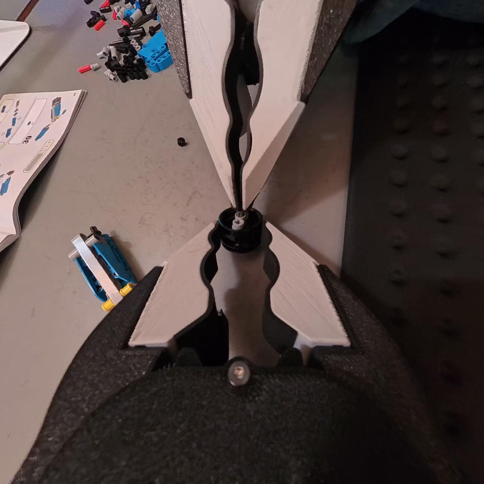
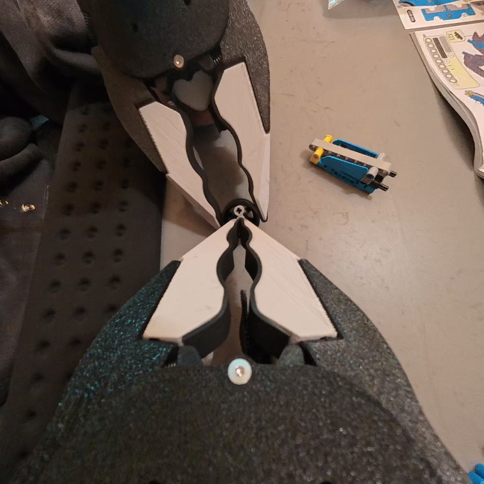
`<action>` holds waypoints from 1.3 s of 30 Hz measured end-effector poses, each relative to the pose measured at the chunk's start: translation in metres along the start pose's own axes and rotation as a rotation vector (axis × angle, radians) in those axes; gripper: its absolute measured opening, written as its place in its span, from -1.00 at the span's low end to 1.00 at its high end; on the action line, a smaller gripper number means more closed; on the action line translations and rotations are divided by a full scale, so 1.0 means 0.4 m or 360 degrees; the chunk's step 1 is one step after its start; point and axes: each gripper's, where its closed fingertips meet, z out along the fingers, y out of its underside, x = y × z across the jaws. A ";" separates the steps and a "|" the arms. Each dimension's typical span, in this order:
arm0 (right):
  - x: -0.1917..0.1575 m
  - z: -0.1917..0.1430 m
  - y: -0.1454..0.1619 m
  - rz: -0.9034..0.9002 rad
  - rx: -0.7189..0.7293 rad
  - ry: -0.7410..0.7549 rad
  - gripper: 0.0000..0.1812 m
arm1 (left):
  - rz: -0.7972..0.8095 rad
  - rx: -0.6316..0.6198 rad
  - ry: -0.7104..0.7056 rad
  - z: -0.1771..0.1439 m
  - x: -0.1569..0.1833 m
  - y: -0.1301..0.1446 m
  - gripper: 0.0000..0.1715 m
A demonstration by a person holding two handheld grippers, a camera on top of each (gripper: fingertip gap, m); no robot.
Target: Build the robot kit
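A small black wheel (image 1: 240,230) sat at the centre of the left wrist view, clamped between the two white fingers of the left gripper (image 1: 241,235). A short grey axle (image 1: 238,221) stuck out of the wheel's hub. The right gripper (image 1: 239,207) came down from the top of that frame, its fingers drawn together and pinching the axle's end.

In the right wrist view the same meeting sat just above the middle: the right gripper (image 2: 238,221) reached up from the bottom with its tips closed on the axle (image 2: 238,210), while the left gripper (image 2: 241,216) came in from the upper left around the wheel (image 2: 251,213).

All this hung over the edge of a grey table (image 1: 125,162). A blue and grey block assembly (image 1: 100,267) with yellow pins lay at lower left, an open instruction booklet (image 1: 34,146) at the left edge, a heap of loose black, red and blue pieces (image 1: 131,49) at the top, and one stray black piece (image 1: 181,142) near the middle. A dark dimpled mat (image 1: 419,183) filled the right side.
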 end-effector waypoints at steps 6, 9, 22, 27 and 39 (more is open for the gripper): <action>-0.001 0.006 -0.002 -0.0002 -0.0086 0.0025 -1.00 | 0.0018 -0.0017 -0.0018 0.002 -0.001 0.003 -0.66; -0.001 0.006 0.000 -0.0006 -0.0137 0.0040 -1.00 | 0.0025 -0.0017 -0.0024 0.002 -0.001 0.002 -0.67; 0.002 0.009 0.001 0.0065 -0.0490 0.0038 -1.00 | 0.0102 -0.0024 -0.0107 -0.001 -0.008 0.001 -0.68; 0.006 0.003 -0.004 0.0088 -0.0310 -0.0003 -1.00 | 0.0201 -0.0003 -0.0197 -0.006 -0.018 -0.006 -0.66; 0.003 -0.078 -0.097 0.0510 0.0491 -0.0427 -0.64 | 0.0749 0.0355 -0.0653 -0.086 -0.037 -0.119 -0.64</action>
